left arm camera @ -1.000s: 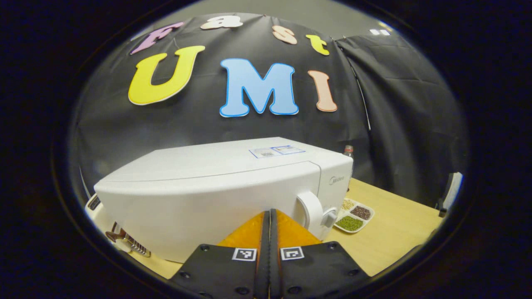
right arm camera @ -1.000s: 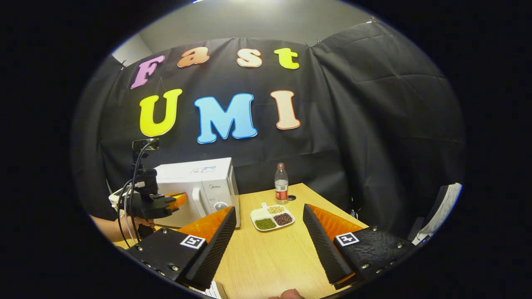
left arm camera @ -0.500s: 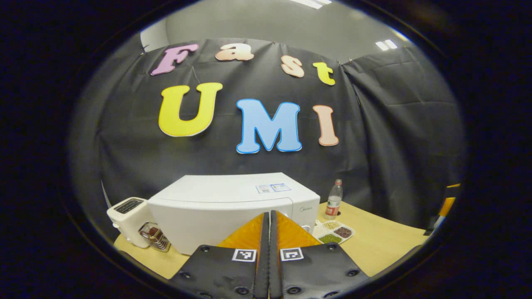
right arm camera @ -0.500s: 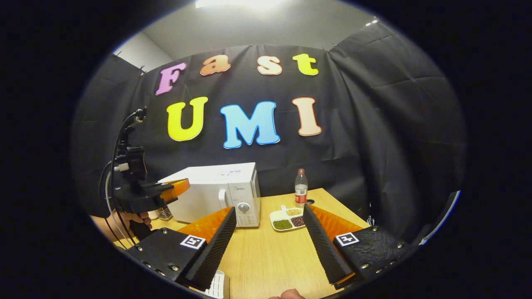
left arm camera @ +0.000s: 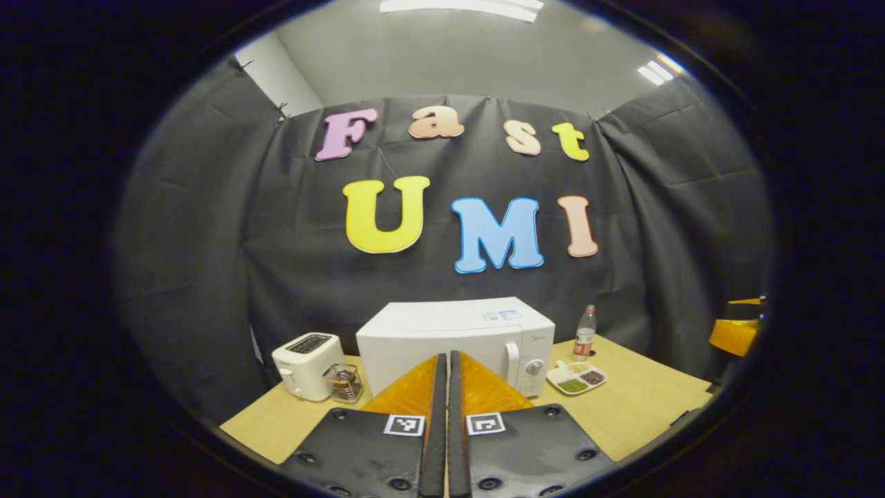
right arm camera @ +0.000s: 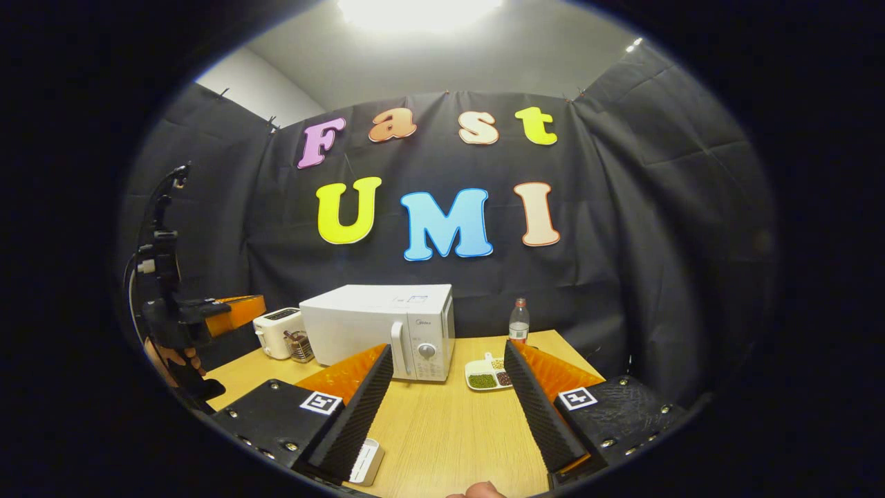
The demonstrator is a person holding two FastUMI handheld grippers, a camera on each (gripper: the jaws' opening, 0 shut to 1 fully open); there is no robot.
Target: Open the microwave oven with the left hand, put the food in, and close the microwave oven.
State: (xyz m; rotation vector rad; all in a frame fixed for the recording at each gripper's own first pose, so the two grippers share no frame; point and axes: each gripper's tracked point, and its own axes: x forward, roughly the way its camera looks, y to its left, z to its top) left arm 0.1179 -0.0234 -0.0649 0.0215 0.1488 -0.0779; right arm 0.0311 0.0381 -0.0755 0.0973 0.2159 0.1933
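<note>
The white microwave [left arm camera: 442, 335] [right arm camera: 366, 325] stands at the back of the wooden table [left arm camera: 622, 415] with its door closed and its handle [left arm camera: 511, 360] on the right side. A white divided plate of beans and grains [left arm camera: 577, 377] [right arm camera: 487, 377] lies just right of it. My left gripper [left arm camera: 447, 366] is shut with nothing between its fingers, well back from the microwave front. In the right gripper view that left gripper [right arm camera: 231, 311] hangs at the far left, held by a hand [right arm camera: 169, 360]. My right gripper [right arm camera: 448, 348] is open and holds nothing, above the table's near half.
A clear bottle [left arm camera: 585, 330] [right arm camera: 518, 321] stands behind the plate. A white toaster [left arm camera: 304, 356] [right arm camera: 276, 332] and a small glass holder [left arm camera: 343, 382] sit left of the microwave. A small white object [right arm camera: 366, 462] lies at the table's near edge.
Both grippers have drawn back from the microwave, which now looks smaller and farther. The left stayed shut, the right stayed open. The toaster has come into the right gripper view.
</note>
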